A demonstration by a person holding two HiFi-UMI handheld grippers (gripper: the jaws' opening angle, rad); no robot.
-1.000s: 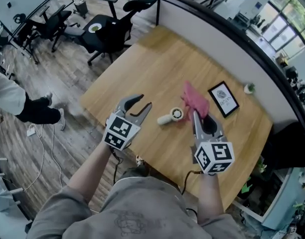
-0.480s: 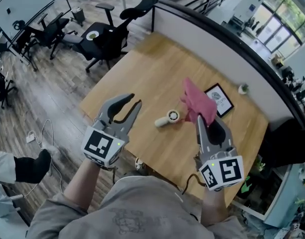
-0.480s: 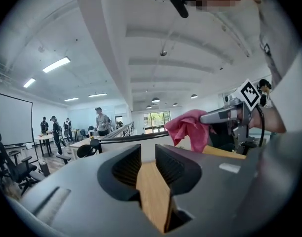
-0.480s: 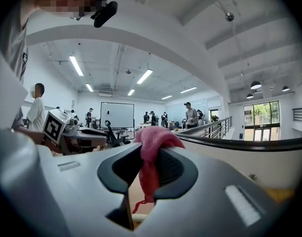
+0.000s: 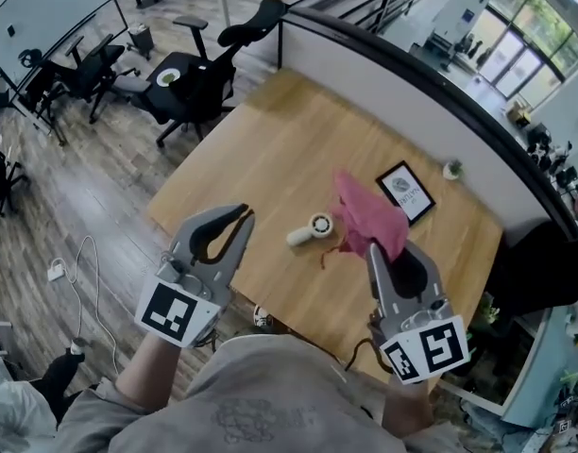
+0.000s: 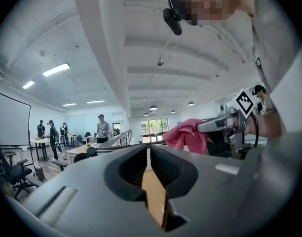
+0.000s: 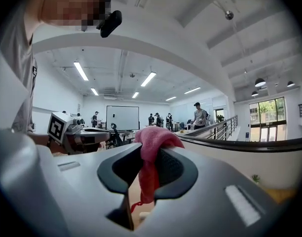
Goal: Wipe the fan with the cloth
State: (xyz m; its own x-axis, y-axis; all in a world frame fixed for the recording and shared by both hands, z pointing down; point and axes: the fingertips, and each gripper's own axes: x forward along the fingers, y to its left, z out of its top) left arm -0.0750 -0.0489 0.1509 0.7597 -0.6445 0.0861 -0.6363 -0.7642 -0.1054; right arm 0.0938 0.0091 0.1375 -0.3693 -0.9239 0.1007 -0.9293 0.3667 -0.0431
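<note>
A small white fan (image 5: 308, 230) lies on the wooden table (image 5: 270, 149), between and below my two grippers. My right gripper (image 5: 372, 248) is shut on a pink cloth (image 5: 369, 217), which bunches over its tips and hangs above the table right of the fan. In the right gripper view the cloth (image 7: 152, 152) is pinched between the jaws (image 7: 150, 149) with a tail dangling. My left gripper (image 5: 244, 217) hovers left of the fan; its jaws are closing, tips nearly touching, nothing between them (image 6: 147, 149). The cloth (image 6: 188, 135) shows beyond them.
A black-framed picture (image 5: 402, 192) lies on the table behind the cloth, with a small potted plant (image 5: 450, 169) past it by the curved partition (image 5: 412, 92). Black office chairs (image 5: 209, 59) stand beyond the table's far left edge. A cable (image 5: 91, 281) lies on the floor.
Both grippers have risen towards the camera. The cloth came up off the table with the right gripper. The left jaws went from wide open to nearly shut. The fan stayed put.
</note>
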